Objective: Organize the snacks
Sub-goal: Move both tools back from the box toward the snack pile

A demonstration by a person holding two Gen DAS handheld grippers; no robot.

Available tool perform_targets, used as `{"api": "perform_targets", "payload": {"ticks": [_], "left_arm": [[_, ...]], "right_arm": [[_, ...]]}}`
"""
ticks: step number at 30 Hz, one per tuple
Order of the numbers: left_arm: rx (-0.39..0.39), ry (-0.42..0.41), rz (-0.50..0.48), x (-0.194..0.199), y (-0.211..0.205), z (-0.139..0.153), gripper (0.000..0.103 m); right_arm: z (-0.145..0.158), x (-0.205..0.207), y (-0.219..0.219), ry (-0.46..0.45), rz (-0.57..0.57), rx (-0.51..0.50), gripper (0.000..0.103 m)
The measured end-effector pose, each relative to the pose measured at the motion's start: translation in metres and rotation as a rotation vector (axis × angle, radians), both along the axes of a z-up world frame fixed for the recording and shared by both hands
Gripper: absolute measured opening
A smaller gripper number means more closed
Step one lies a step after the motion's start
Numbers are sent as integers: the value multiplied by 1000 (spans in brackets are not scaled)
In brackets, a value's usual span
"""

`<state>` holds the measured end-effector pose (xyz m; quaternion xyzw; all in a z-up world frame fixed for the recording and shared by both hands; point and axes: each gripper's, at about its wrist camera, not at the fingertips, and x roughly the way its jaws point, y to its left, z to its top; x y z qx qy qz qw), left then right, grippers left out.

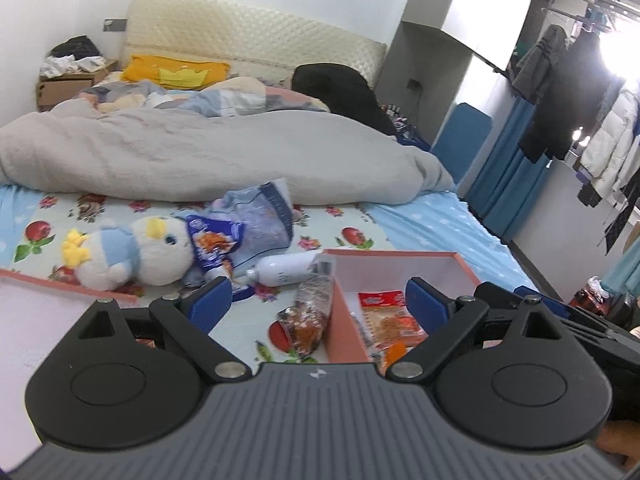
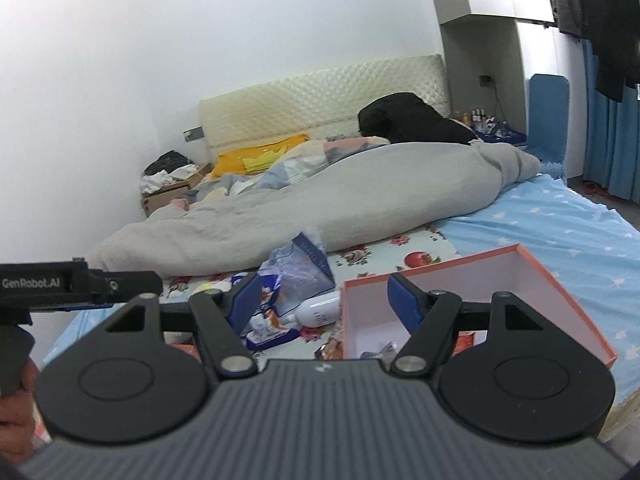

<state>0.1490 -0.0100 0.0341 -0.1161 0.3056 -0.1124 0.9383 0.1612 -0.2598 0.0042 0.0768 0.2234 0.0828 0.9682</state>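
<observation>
Bedroom, bed [image 1: 432,224] w/ floral + blue star sheets; all the action sits at its foot.

Left claw [image 1: 318,302]: jaws spread wide, nothing between them. It hovers low over the sheet, straddling the near wall of the pink box [image 1: 466,266]. Blue pads [image 1: 210,304] bare.

Right claw [image 2: 322,300]: also spread wide, holding nothing, hanging over the box's left edge [image 2: 560,292]. The left unit's black body, w/ "GenRobot.AI" lettering, shows at the far left of the right wrist view.

Snacks:
- Red/orange snack packet [image 1: 390,322] lying inside the box, near its left wall.
- Clear packet of reddish-brown snack [image 1: 310,312] outside the box, propped against that same wall, partly on the sheet.
- Blue snack bag w/ orange print [image 1: 214,246] on the sheet, touching the plush duck [image 1: 132,256].
- Pale blue-grey bag [image 1: 260,216], crumpled, just behind the blue one.
- White bottle [image 1: 286,270] on its side, between the bags and the box corner.

Second pink-rimmed box or lid [image 1: 48,308] at lower left of the left wrist view; can't tell which.

Behind: grey duvet [image 1: 200,152] heaped across the bed, yellow pillow [image 1: 176,70], black bundle [image 1: 340,88] by the quilted cream headboard [image 1: 248,32]. Clothes on a rack [image 1: 576,92] at right; cardboard carton [image 1: 64,86] in the far left corner.
</observation>
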Motion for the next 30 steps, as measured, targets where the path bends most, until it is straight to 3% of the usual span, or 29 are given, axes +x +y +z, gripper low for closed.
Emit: {"api": "perform_targets", "payload": {"ticks": [16, 30], "left_arm": [[30, 62, 65, -24, 50, -50, 96], [32, 147, 79, -14, 86, -94, 96]], "right_arm": [[-53, -8, 60, 64, 38, -8, 72], [-111, -17, 94, 165, -73, 0, 72]]}}
